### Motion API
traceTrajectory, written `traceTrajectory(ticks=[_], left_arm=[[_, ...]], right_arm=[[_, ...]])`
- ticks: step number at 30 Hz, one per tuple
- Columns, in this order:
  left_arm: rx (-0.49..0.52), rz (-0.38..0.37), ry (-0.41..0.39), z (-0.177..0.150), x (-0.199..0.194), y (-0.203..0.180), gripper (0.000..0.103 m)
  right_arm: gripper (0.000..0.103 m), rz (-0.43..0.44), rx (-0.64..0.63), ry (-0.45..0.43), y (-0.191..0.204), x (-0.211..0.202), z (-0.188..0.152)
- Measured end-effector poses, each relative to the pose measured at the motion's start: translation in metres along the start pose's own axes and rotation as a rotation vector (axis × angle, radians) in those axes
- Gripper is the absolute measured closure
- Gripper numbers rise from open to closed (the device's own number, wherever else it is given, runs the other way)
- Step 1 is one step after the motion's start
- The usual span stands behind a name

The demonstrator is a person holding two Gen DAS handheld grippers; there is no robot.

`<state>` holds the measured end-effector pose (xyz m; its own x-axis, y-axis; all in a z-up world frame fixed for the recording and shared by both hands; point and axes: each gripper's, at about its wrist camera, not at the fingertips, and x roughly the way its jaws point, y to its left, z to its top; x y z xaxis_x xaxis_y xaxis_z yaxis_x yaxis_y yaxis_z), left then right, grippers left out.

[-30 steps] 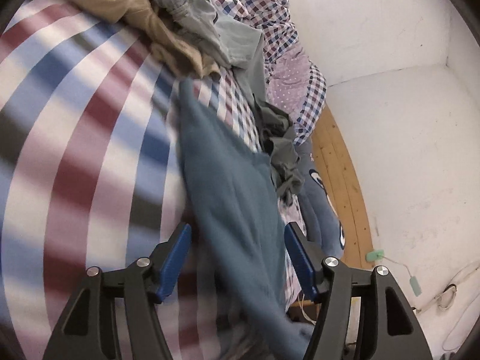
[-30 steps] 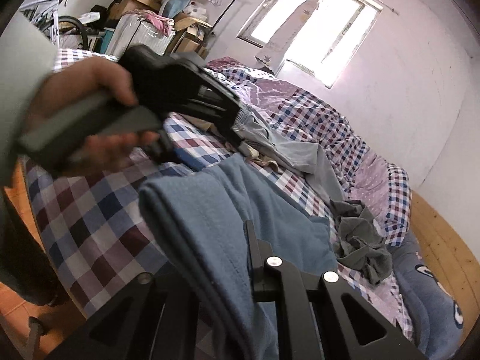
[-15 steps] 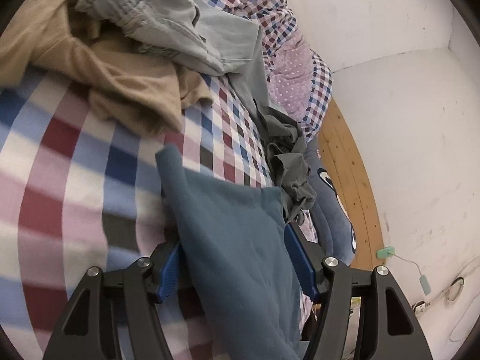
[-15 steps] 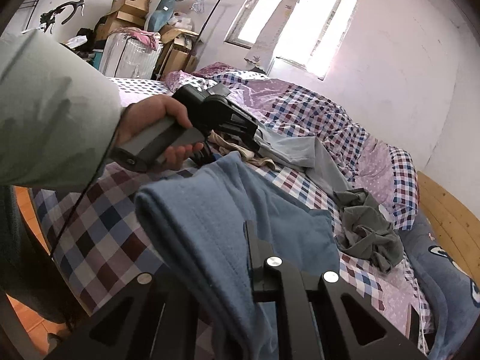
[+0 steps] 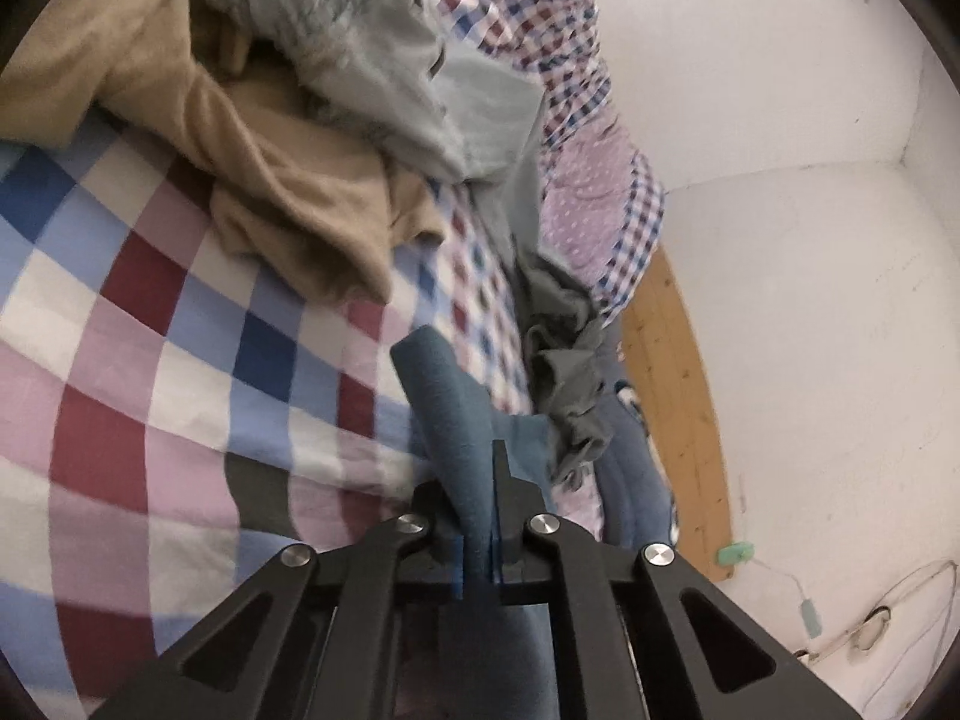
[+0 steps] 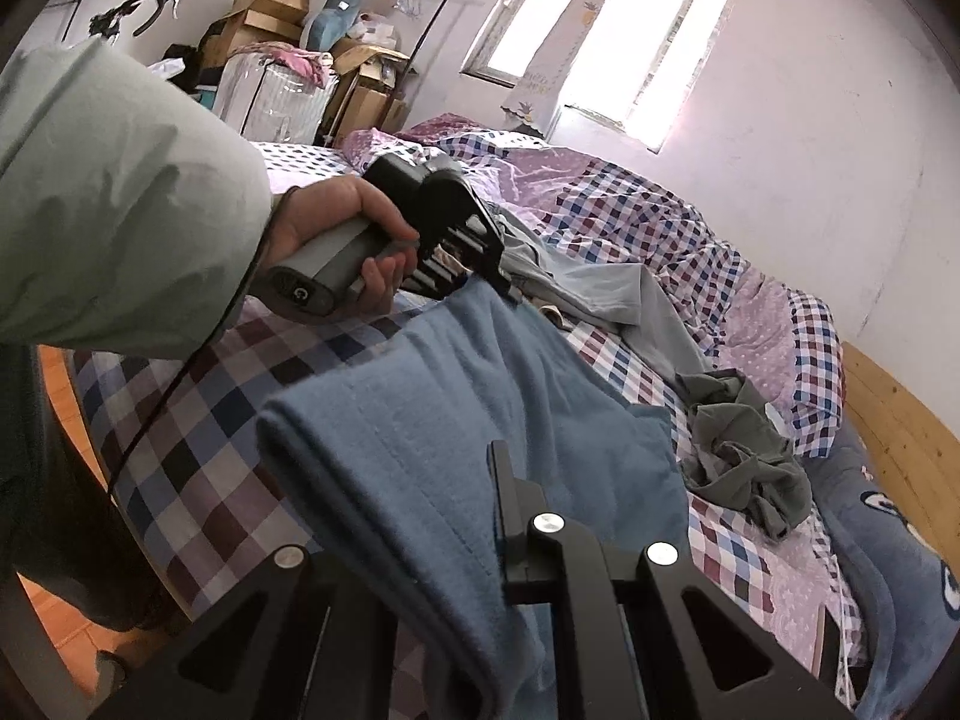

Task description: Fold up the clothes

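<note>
Holding a blue-teal knit garment taut between both tools above the checked bedspread, probably so an edge can be laid over for a fold. Left gripper: jaws closed down onto a bunched edge of the cloth, which rises as a thick roll just beyond the tips. In the right wrist view this same tool sits at the far left, held by a person's hand in a pale green sleeve, pinching the garment's far corner. Right gripper: one black finger stands against the near doubled edge; the other is hidden under the cloth, so closure is judged, not seen. Tan garment, pale grey-green trousers and crumpled grey cloth lie unfolded further along the bed.
</note>
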<state>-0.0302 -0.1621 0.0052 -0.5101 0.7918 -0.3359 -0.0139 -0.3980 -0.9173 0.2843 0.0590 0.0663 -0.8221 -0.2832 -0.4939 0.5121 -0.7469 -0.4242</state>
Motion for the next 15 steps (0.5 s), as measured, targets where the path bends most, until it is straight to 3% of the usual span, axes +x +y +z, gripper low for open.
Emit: traceTrajectory(ticks=[5,15], left_arm=[[0.013,-0.040,-0.046,0.001,-0.021,-0.022,0.100],[0.061,-0.103,-0.244,0.025,-0.132,-0.045,0.100]], right_arm=[[0.096,0.006,-0.008,-0.010,0.002,-0.006,0.008],[0.096,0.081,0.041,-0.108,-0.003,-0.015,0.067]])
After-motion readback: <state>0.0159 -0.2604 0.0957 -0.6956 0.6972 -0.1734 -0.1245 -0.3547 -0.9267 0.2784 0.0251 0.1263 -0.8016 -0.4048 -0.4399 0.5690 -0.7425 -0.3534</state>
